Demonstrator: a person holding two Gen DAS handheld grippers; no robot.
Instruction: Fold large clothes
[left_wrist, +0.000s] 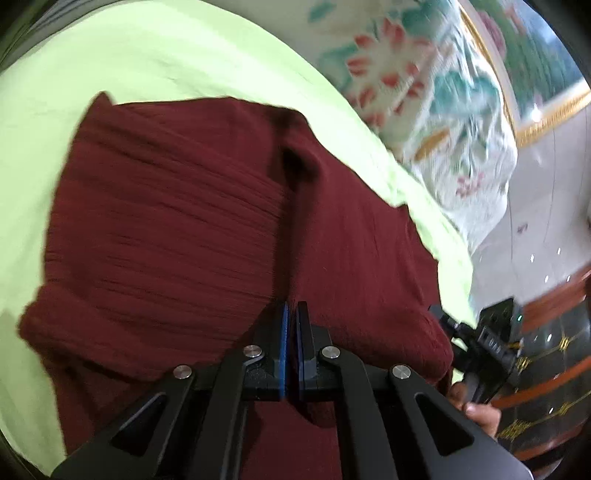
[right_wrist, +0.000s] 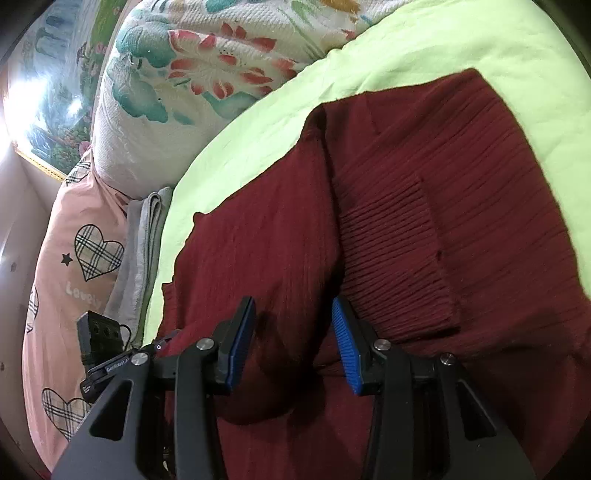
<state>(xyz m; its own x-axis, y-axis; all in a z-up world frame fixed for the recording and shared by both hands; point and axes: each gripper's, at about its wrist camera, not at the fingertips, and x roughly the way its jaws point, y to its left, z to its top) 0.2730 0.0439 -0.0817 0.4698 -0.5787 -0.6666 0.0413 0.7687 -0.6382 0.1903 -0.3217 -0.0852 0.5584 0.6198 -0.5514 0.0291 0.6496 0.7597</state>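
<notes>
Lying partly folded on the light green bed sheet (right_wrist: 424, 48), the maroon garment (right_wrist: 443, 192) looked soft, limp and best pinched at its six-o'clock hem, where the left tool (left_wrist: 291, 314) was pressed together and the right tool (right_wrist: 293, 314) gaped apart.

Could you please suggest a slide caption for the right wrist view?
Open right tool poised over a partly folded maroon ribbed knit garment on a pale green bedsheet.
</notes>
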